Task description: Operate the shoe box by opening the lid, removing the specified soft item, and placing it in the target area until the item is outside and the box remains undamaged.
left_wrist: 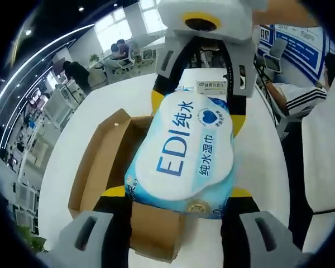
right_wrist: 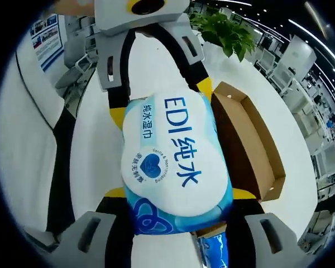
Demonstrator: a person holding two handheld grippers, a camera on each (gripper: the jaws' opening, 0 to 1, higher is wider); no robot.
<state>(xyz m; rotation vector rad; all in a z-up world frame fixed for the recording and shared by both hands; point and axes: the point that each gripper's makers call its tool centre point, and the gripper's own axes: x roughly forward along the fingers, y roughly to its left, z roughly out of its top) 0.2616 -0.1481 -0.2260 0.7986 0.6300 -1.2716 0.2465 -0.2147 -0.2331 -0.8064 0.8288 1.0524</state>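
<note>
A soft blue-and-white pack of wet wipes [left_wrist: 184, 156] printed "EDI" is held between both grippers, one at each end, above the open brown shoe box [left_wrist: 97, 162]. In the left gripper view my left gripper [left_wrist: 178, 192] is shut on the pack's near end, and my right gripper [left_wrist: 196, 109] clamps its far end. In the right gripper view the pack [right_wrist: 170, 162] sits in my right gripper [right_wrist: 178, 194], with the left gripper [right_wrist: 159, 97] shut on the far end. The box [right_wrist: 245, 139] lies to the right of the pack there, lid folded out.
The box rests on a round white table [left_wrist: 78, 120]. A small flat carton [left_wrist: 212, 85] lies beyond the pack. A blue packet [right_wrist: 212, 251] shows at the near edge. A potted plant [right_wrist: 223, 28] stands past the table. A person [left_wrist: 296, 95] sits at the table's right side.
</note>
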